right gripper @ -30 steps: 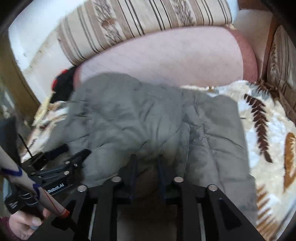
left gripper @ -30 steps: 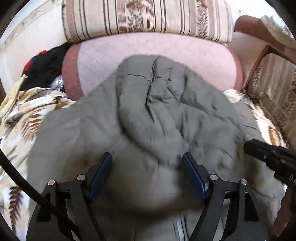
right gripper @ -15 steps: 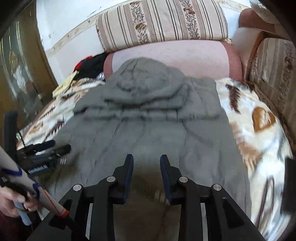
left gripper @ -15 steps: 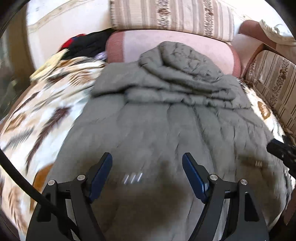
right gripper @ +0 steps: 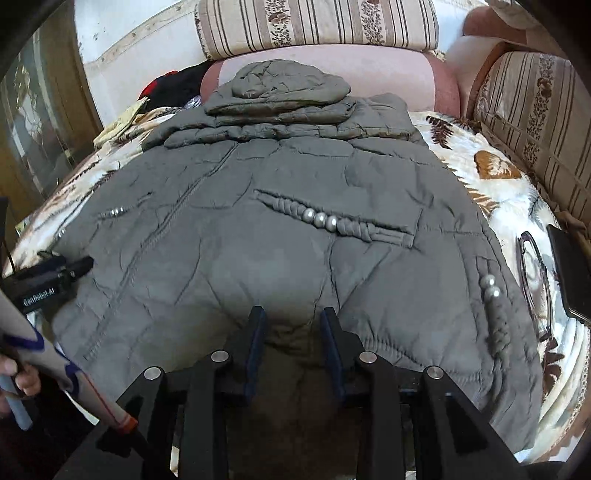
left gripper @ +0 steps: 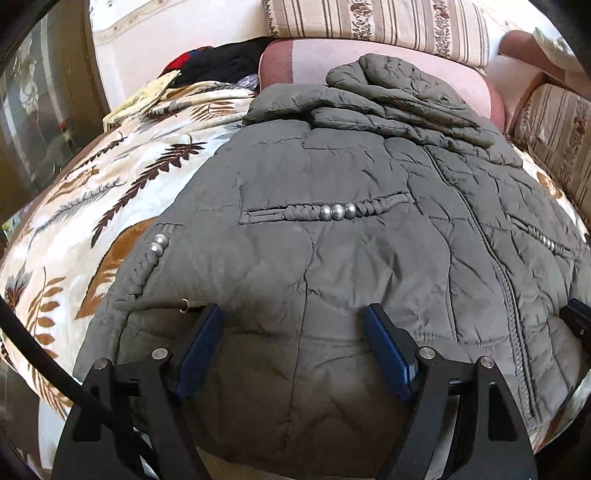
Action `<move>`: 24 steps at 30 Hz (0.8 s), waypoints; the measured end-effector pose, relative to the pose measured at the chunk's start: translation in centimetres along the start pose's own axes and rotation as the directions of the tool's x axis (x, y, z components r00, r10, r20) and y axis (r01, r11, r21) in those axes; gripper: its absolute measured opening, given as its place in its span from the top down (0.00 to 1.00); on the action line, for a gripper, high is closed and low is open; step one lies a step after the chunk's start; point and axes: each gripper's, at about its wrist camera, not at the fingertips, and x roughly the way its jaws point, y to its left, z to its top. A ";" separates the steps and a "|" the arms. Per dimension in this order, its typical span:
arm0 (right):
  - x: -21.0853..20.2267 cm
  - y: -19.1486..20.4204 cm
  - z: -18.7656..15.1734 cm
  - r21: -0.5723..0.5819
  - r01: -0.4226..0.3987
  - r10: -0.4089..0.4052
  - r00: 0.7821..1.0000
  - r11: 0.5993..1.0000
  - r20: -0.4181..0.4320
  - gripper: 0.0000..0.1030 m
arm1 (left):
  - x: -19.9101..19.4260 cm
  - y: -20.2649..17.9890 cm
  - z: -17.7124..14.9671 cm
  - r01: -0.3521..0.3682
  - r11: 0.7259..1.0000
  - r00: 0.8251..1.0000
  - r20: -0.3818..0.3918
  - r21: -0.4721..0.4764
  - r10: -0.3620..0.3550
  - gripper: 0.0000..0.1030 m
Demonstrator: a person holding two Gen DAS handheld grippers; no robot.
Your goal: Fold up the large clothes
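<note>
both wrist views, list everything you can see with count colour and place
jacket: one, grey-green quilted, spread front up on the blanket
blanket: one, cream with brown leaves, under the jacket
bolster: one, pink, behind the hood
striped cushions: two visible, beige, behind and right
dark clothes: a pile, black and red, far left corner
glasses: one pair, on the blanket, right
phone: one, black, beside the glasses
left claw: open, over the hem
right claw: narrow gap, hem fabric bunched between its fingers
</note>
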 end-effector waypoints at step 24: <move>0.1 0.1 -1.6 -0.063 -0.004 0.010 0.996 0.998 0.090 0.62 | 0.4 0.4 -1.2 -0.025 1.000 0.996 0.087 0.015 0.024 0.04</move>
